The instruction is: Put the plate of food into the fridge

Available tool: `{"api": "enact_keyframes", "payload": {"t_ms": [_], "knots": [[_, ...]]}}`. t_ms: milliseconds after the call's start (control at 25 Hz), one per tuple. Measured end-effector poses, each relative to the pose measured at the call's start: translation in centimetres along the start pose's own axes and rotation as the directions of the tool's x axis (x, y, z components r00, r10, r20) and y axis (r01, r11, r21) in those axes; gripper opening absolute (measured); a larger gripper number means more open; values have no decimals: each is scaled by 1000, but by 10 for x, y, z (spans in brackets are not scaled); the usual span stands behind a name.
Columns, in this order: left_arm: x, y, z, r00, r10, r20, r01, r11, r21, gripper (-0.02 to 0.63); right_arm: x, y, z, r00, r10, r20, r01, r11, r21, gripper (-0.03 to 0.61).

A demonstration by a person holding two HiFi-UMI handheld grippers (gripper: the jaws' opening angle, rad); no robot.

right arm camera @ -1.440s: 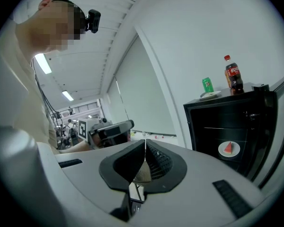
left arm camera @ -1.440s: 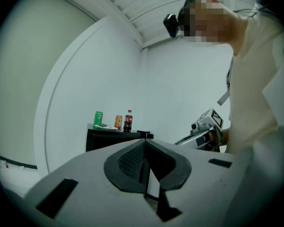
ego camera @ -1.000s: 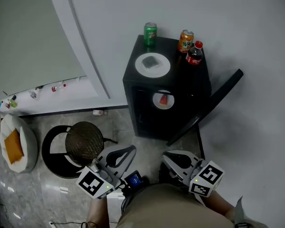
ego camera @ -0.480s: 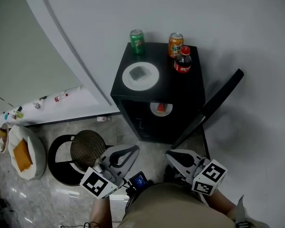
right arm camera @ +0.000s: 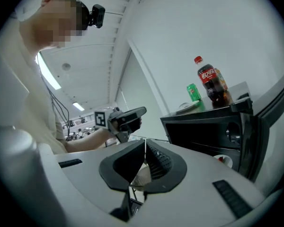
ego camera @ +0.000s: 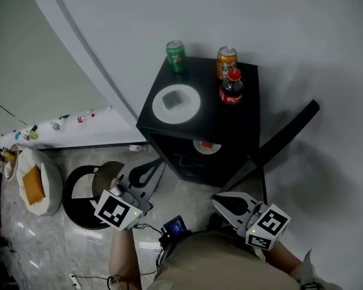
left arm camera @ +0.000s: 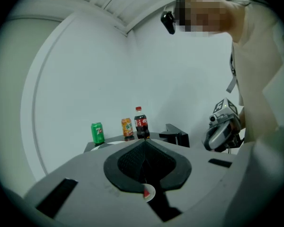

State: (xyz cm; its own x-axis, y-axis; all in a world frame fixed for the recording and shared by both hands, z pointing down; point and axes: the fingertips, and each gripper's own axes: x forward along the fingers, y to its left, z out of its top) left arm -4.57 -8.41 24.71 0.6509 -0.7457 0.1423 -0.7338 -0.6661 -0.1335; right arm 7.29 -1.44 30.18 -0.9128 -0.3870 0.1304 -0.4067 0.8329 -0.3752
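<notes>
A black mini fridge (ego camera: 245,116) stands against the wall with its door (ego camera: 284,139) swung open to the right. On its top lies a white plate (ego camera: 176,103) with a grey piece of food. Inside, a second white plate (ego camera: 207,145) holds something red. My left gripper (ego camera: 158,162) is shut and empty, held just in front of the fridge's lower left. My right gripper (ego camera: 216,200) is shut and empty, lower and nearer to me. In the right gripper view the inner plate (right arm camera: 223,161) shows behind the door edge.
A green can (ego camera: 176,56), an orange can (ego camera: 226,62) and a cola bottle (ego camera: 231,88) stand at the back of the fridge top. A round black stool (ego camera: 103,186) and a white cushion with an orange patch (ego camera: 33,183) are on the floor at the left.
My left gripper has risen and moved forward toward the fridge's front. The right gripper has stayed about where it was. The head view has shifted slightly.
</notes>
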Motion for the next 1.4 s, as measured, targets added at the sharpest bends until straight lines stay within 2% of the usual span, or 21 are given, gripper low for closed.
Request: {"api": "enact_keyframes", "payload": {"t_ms": [280,400,640,680,760,920,1080,1240,1400], "knots": [[41,41,11,998,62,16,-63,998,27,11,-4,-15,4,995,97,-30,-98,995,-17,21],[52,51,13,996,81,-26,-80,995,54,11,-5,-20,6,992,124,-32,-125,992,-9,21],[68,55,11,995,43,-89,-34,994,99,12,-5,-28,6,989,145,-33,-145,989,5,21],[70,55,8,994,29,-104,-18,994,112,31,-4,-28,6,989,145,-30,-145,989,9,21],[76,54,1,989,1,-145,21,988,153,189,-3,-29,5,989,143,-28,-143,990,15,21],[84,58,-15,974,-23,-225,76,971,229,260,1,-31,6,993,117,-31,-117,993,3,21],[88,65,-33,952,-59,-300,152,943,297,275,6,-33,7,998,51,-21,-51,999,-1,21],[91,68,-50,913,-108,-393,265,890,371,275,20,-26,7,1000,-2,-12,2,1000,13,21],[93,71,-57,886,-159,-436,354,839,413,282,40,-13,7,1000,-23,-18,23,1000,-2,21]]}}
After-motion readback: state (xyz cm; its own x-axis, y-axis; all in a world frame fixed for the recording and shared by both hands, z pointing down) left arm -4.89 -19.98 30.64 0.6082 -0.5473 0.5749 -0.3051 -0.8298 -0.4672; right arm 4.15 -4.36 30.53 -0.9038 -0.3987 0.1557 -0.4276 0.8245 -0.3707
